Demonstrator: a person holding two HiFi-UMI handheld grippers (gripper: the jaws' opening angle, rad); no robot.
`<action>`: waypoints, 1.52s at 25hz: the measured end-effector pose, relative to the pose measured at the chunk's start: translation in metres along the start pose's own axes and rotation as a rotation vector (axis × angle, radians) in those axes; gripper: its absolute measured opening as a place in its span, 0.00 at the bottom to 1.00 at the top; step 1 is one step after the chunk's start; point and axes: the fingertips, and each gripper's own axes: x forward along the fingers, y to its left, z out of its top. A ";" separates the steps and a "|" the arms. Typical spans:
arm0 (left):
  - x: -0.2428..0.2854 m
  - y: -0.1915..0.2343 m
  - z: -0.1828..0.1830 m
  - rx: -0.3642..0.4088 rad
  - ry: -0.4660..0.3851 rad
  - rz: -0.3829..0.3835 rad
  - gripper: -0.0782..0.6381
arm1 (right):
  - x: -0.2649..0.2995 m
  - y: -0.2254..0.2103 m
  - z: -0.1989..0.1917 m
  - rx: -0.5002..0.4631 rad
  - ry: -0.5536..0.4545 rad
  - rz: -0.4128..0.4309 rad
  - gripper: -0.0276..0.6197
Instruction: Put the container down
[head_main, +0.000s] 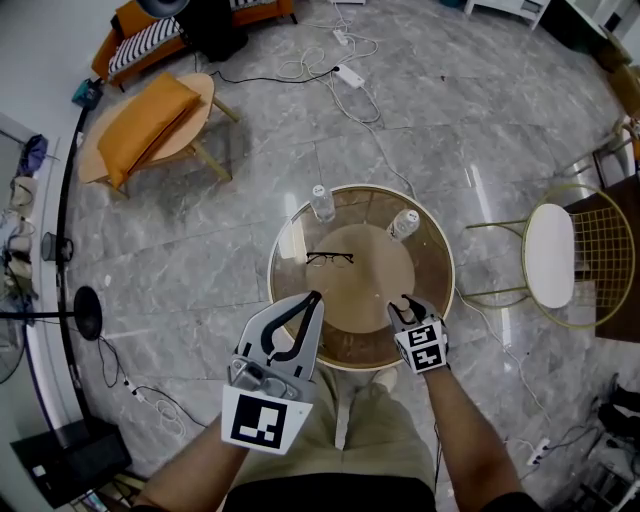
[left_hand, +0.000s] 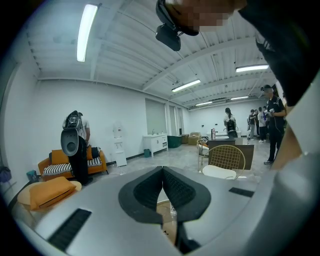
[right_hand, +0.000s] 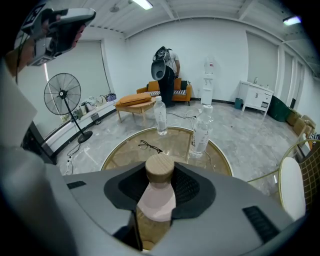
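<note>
With jaws of the right gripper (head_main: 408, 305) clamped round the neck of the upright container (right_hand: 156, 200) over the near edge of the table (head_main: 300, 235), left gripper (left_hand: 162, 175) pressed together and empty, likely needs only a straight lowering.

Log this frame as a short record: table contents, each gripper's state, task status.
table: round, glass top
on table: left bottle, right bottle, glasses
left hand-held gripper: shut, empty, held above the table's near edge
right hand-held gripper: shut on container, wooden cap up, at the table's near edge
task status: container not yet released
</note>
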 end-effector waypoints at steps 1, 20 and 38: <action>0.001 0.000 -0.002 -0.002 0.005 -0.001 0.13 | 0.004 -0.001 -0.003 0.000 0.006 0.001 0.27; 0.026 -0.002 -0.041 -0.005 0.078 -0.043 0.13 | 0.065 -0.014 -0.050 -0.011 0.087 0.023 0.27; 0.028 0.003 -0.061 0.017 0.093 -0.048 0.13 | 0.108 -0.020 -0.082 0.003 0.121 -0.003 0.27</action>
